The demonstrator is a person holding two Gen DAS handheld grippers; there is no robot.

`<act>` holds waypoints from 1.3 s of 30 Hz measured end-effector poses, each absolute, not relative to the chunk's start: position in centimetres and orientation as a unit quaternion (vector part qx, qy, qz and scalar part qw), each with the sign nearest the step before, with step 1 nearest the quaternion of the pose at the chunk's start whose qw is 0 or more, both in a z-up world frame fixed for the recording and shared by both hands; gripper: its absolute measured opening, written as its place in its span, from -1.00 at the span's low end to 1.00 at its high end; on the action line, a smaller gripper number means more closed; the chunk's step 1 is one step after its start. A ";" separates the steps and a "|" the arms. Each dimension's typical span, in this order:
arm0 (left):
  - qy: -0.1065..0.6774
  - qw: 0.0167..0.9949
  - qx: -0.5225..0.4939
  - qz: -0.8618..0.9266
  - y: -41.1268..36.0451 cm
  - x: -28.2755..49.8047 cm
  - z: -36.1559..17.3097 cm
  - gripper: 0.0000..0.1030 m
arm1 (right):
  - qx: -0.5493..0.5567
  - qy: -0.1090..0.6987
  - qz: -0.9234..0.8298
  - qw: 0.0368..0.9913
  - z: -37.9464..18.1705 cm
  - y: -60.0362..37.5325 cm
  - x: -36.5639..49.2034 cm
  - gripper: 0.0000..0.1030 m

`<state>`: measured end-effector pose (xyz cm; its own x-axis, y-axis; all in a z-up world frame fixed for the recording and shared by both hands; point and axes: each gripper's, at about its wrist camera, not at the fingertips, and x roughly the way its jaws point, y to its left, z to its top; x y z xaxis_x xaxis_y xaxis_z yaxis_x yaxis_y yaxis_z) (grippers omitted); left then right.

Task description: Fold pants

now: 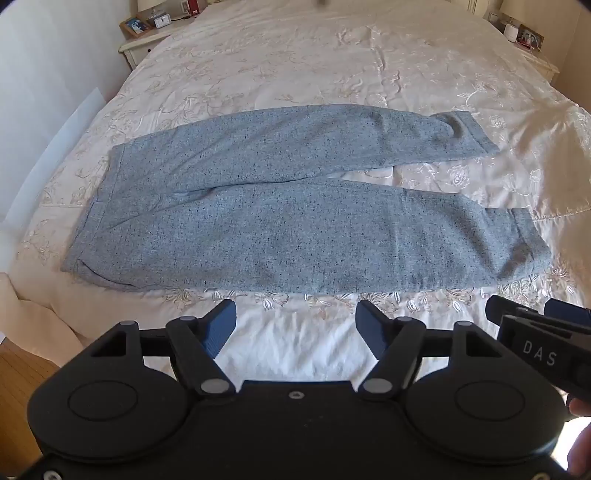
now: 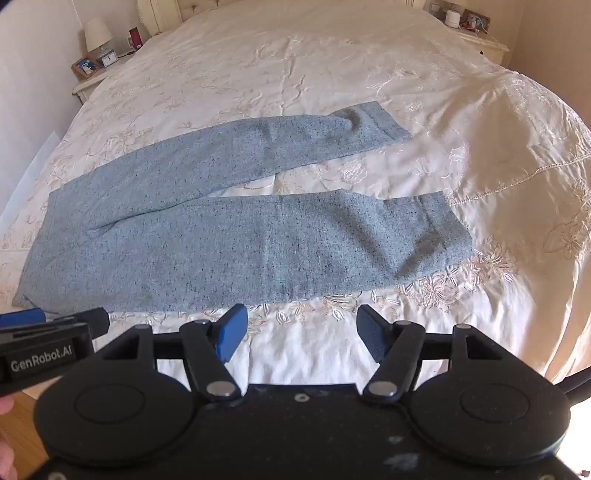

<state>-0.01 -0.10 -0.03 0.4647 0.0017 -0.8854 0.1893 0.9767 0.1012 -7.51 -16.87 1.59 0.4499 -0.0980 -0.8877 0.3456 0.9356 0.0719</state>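
Grey pants [image 1: 295,206] lie flat across the bed [image 1: 332,55], legs parted. Left gripper [image 1: 295,317] and right gripper [image 2: 302,325] hover at the near edge, fingers wide, holding nothing.

A home bedroom: embroidered bedspread [image 1: 332,74], nightstand [image 2: 88,83] with lamp [image 2: 98,35].
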 end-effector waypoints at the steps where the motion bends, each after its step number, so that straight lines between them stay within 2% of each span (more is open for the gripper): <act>1: 0.514 0.851 0.095 -0.060 -0.2 -0.1 -0.1 0.40 | 0.122 0.507 -0.134 0.842 1.6 -16.9 -7.5 0.34; 39: 0.548 0.830 0.080 -0.064 0.4 0.1 -1.0 0.40 | 0.120 0.534 -0.116 0.829 0.9 -15.4 -7.3 0.34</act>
<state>0.05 0.45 -1.01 0.3913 -0.0188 -0.9201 0.1936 0.9791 0.0623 -7.27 -15.43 0.94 0.4026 -0.0644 -0.9131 0.3208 0.9442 0.0748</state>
